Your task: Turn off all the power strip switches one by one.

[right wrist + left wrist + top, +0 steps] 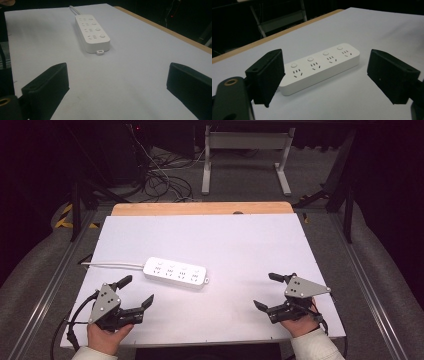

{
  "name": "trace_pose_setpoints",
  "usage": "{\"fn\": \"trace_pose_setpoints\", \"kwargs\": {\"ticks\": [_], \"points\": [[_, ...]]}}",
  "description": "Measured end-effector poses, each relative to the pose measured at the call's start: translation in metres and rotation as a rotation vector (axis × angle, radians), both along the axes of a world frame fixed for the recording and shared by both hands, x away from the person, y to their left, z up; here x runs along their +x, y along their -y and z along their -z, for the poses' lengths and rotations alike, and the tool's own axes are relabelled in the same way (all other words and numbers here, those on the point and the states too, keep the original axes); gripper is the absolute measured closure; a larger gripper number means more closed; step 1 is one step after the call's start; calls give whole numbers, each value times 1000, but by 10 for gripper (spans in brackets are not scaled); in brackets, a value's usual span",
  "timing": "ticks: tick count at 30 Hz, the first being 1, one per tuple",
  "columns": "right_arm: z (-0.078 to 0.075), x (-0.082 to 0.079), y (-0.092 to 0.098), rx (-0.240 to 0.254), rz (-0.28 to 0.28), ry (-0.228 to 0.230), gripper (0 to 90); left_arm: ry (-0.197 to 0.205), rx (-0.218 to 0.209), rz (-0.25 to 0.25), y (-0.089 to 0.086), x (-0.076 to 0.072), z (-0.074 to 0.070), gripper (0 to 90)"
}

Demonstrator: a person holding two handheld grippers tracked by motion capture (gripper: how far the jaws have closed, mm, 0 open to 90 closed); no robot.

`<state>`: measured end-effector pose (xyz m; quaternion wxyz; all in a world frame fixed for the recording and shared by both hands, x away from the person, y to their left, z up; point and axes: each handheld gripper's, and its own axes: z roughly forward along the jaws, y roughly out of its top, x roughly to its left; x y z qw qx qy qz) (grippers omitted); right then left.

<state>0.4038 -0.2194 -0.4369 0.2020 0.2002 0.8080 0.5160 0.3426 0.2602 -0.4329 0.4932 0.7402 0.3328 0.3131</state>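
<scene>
power strip [176, 273]: white, four sockets, lying flat on the white table [240, 240], left of centre, cord [112, 265] running off to the left edge. left gripper [137, 291]: jaws wide apart, empty, just near the strip's near side, not touching. right gripper [267, 291]: jaws wide apart, empty, well apart from the strip.

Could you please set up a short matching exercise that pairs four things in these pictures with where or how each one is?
Things:
1. power strip
2. left tool
3. right tool
4. white cable

Places or states:
A. open, at the near right of the table
B. flat near the table's middle, nothing plugged in
C. runs off the strip's left end
D. open, just short of the strip

Pairs: 1-B, 2-D, 3-A, 4-C
</scene>
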Motion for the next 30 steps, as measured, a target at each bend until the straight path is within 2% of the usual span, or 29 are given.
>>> {"fn": "trace_pose_setpoints", "kwargs": {"ticks": [3,4,7,12,14,15,16,18,22,23,24,26,30], "points": [[1,1,-1,-3,-11,-15,57,2,57,-12,1,0,-1,191],[1,1,-1,0,-14,-17,58,-6,59,-18,1,1,-1,191],[1,1,-1,6,-16,-23,55,-29,37,-16,0,1,-3,199],[1,1,-2,5,-19,-28,55,-58,25,-6,1,1,-5,223],[1,1,-2,6,-21,-29,56,-72,17,2,2,1,-6,248],[1,1,-3,4,-20,-29,56,-79,12,22,1,1,-6,295],[1,1,-3,4,-20,-29,56,-86,7,28,1,1,-7,295],[2,1,-3,2,-25,-33,60,-85,15,19,2,2,-8,297],[2,1,-4,-2,-35,-36,68,-89,37,19,0,5,-13,386],[2,1,-4,-4,-37,-34,69,-102,37,29,0,7,-14,419],[2,1,-5,-2,-36,-36,70,-121,32,37,1,9,-14,497],[2,1,-5,-2,-36,-37,71,-140,53,35,1,14,-16,510],[3,1,-5,-4,-38,-37,72,-186,43,34,2,23,-20,557]]}}
